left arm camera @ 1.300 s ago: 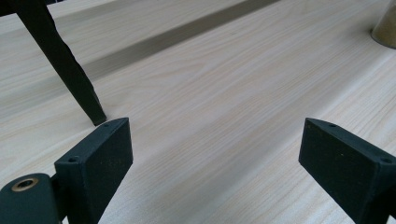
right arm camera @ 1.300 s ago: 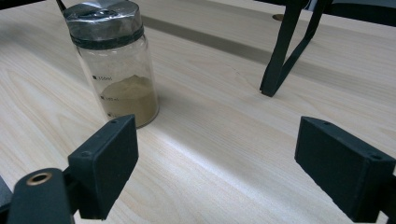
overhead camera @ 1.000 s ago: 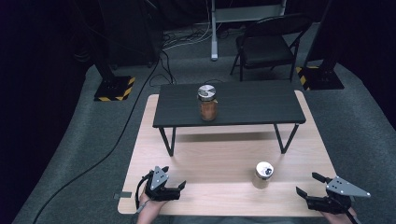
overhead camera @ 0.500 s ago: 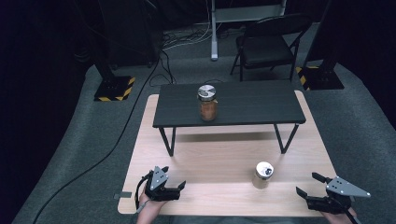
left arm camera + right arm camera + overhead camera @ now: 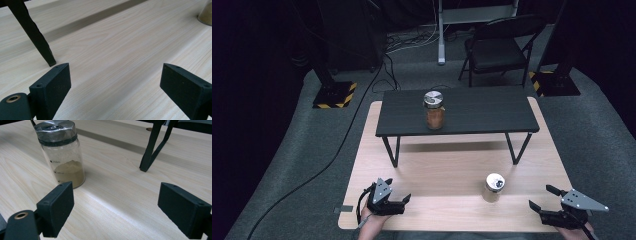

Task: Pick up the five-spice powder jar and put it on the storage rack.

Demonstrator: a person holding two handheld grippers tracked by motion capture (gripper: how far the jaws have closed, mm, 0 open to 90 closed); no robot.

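Item: two hand-held grippers at rest near the front edge of the pale wood desk (image 5: 452, 165), work at the opening step, nothing grasped. Left hand-held gripper (image 5: 398, 201): jaws spread wide, empty, over bare wood near the foot of a black leg (image 5: 37, 37). Right hand-held gripper (image 5: 543, 197): jaws likewise spread wide and empty, aimed toward the small jar of tan powder (image 5: 494, 187), which stands upright on the desk just left of it, apart from both jaws; in the right gripper view the same jar (image 5: 62, 155) sits ahead of the left jaw, metal cap on. Second jar with orange contents (image 5: 434, 110): upright on the low black table (image 5: 492, 112) standing on the desk, well apart from both grippers. Next move, as judged: the right gripper advances and shifts left to bracket the near jar, then closes on the glass below the cap. Change against the earlier frames: none discernible; grippers and jars hold their positions.
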